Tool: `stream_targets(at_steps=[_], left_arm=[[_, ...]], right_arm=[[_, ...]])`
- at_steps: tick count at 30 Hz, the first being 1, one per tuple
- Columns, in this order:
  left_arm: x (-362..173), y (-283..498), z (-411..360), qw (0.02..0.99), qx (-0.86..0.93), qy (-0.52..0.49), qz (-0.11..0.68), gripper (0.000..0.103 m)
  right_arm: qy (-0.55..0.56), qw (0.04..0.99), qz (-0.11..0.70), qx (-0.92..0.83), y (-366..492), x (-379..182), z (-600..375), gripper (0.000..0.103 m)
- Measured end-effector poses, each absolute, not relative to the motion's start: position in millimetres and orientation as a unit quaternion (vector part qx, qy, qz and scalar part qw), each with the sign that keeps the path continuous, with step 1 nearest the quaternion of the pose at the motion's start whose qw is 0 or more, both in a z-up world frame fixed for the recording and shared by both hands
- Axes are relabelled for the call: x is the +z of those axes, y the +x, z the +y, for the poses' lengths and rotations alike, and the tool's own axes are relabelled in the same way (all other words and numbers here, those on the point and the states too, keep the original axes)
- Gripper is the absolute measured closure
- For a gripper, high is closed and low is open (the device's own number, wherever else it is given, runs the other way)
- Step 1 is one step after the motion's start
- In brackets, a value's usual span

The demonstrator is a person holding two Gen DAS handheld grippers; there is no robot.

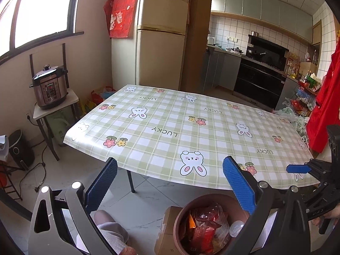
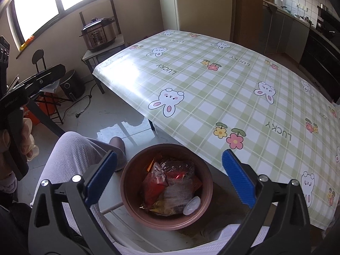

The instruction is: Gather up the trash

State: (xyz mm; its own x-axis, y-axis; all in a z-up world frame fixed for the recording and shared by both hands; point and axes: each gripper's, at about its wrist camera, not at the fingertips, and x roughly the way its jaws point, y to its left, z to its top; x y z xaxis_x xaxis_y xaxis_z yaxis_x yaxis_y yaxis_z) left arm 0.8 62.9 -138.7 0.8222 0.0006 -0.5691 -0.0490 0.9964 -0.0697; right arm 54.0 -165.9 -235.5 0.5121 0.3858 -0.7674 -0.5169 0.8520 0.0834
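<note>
Trash [image 2: 172, 189] fills brown bin [image 2: 127, 182] at lower centre; both jaws wide open, empty; retreat upward clear of rim.

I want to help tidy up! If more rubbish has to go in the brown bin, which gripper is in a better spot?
Probably the right gripper: its open, empty jaws hang over the brown bin of wrappers. The left gripper, also open and empty, points more at the table, which shows no trash.
</note>
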Motion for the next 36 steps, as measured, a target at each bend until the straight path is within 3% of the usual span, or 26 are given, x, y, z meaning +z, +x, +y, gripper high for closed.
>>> stream_targets(at_steps=[22, 36], left_arm=[[-34.3, 3.2, 45.8, 0.981, 0.008, 0.007, 0.193, 0.006], [-0.5, 4.9, 24.3, 0.985, -0.002, 0.021, 0.17, 0.006]], right_arm=[[-0.055, 0.959, 0.238, 0.145, 49.8, -77.2, -213.2, 0.006], [-0.035, 0.966, 0.22, 0.129, 41.9, -60.7, -225.0, 0.006]])
